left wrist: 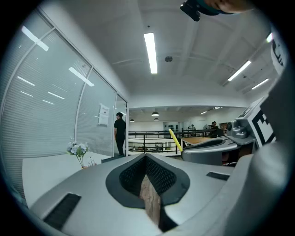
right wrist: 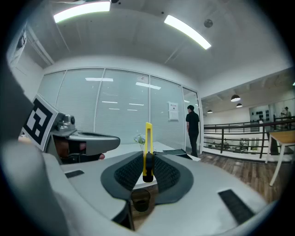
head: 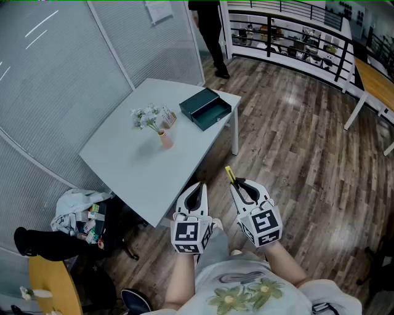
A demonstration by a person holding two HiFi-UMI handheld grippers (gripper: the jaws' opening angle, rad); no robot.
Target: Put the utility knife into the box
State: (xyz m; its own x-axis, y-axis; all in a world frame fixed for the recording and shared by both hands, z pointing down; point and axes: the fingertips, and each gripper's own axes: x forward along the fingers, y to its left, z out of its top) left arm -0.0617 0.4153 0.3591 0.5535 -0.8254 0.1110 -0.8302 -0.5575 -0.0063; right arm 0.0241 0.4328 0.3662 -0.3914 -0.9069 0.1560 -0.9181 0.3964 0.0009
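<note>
On the wood floor [head: 295, 141], next to glass partitions [head: 61, 74], sits one white table [head: 135, 160] with one dark box [head: 206, 109] and one flower vase [head: 165, 138]. One sheet [head: 159, 10] is on the glass, too tiny to read. Right gripper [head: 237, 183] is pinching the one yellow knife [head: 230, 175], well short of the box. Left gripper [head: 197, 184] is pressed together, empty.

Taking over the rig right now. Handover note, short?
Left gripper: shut, empty, beside the right one, short of the table.
Right gripper: shut on the utility knife, yellow end sticking out ahead.
Box: open, at the table's far corner, beyond the flower vase.
Done: knife in hand.
Left: carry it over to the box, release inside.
</note>
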